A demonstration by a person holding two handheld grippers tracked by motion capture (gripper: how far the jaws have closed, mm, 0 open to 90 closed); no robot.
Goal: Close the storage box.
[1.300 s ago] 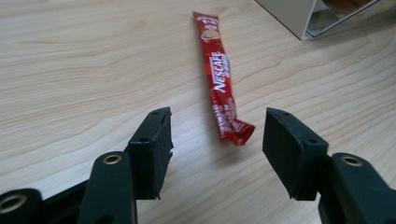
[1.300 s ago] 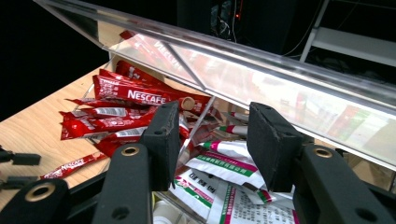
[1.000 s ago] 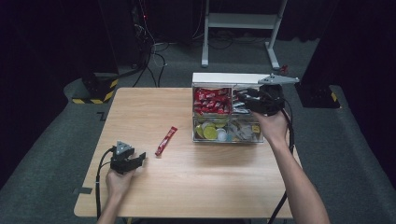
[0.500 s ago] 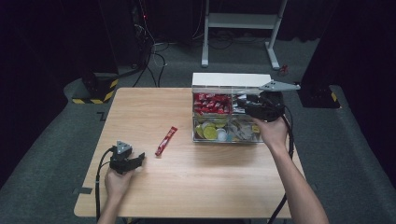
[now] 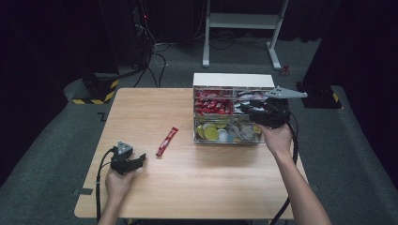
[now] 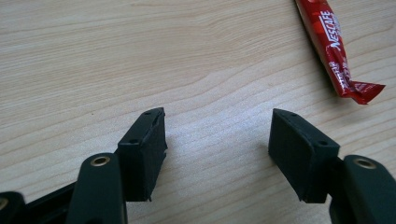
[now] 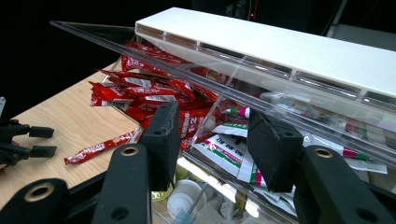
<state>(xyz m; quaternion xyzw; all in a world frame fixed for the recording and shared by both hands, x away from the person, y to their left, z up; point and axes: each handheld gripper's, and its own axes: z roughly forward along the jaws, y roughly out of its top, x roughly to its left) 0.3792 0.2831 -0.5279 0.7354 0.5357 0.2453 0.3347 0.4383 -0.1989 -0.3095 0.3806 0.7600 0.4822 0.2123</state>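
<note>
Both tongs agape: right tongs (image 5: 248,108) now lower over the organizer box (image 5: 232,80), left tongs (image 5: 139,160) unmoved near sachet (image 5: 167,141)

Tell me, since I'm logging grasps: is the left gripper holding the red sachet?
No: the left gripper's open fingers frame bare wood, the red sachet lying apart.

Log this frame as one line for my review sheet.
left hand-held gripper: open, low over table, empty | right hand-held gripper: open, over clear organizer box | red sachet: lying loose on table
</note>
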